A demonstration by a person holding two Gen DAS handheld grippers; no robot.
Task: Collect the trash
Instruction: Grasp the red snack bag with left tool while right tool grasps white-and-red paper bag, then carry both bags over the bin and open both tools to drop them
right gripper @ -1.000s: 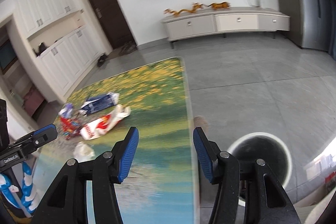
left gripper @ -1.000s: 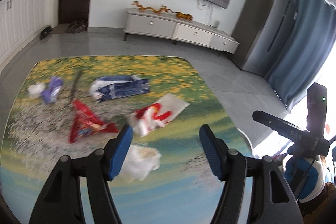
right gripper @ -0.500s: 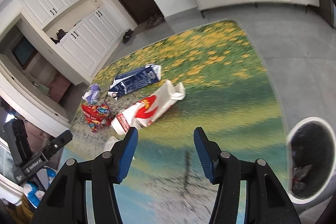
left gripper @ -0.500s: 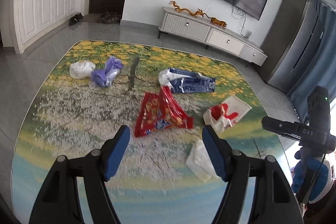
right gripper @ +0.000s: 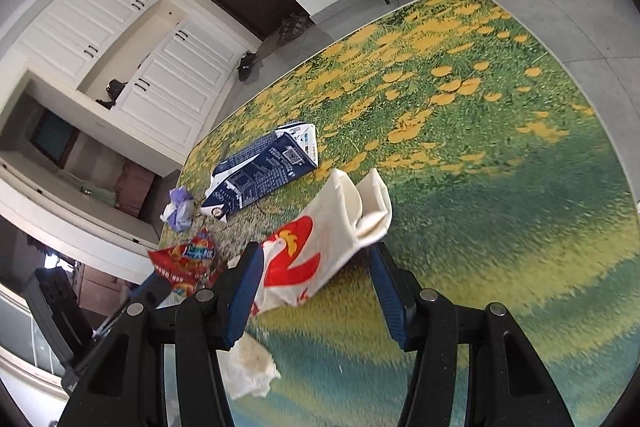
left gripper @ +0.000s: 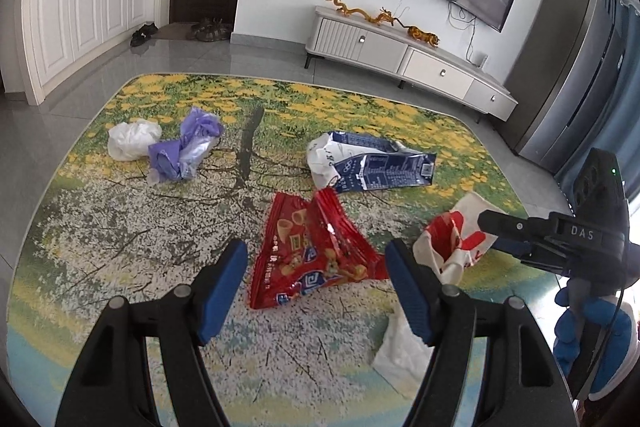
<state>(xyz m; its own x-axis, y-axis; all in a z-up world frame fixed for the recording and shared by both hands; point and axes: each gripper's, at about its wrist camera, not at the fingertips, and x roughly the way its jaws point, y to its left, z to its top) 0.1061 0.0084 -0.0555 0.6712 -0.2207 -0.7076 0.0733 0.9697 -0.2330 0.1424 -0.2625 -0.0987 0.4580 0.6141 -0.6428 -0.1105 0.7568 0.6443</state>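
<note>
Left wrist view: left hand-held gripper (left gripper: 314,281) spread wide, empty, red snack bag (left gripper: 310,253) on the table (left gripper: 100,259) between its fingers — lined up for pickup. Right hand-held gripper (right gripper: 316,287) likewise wide, straddling the red-and-white bag (right gripper: 316,247).
</note>
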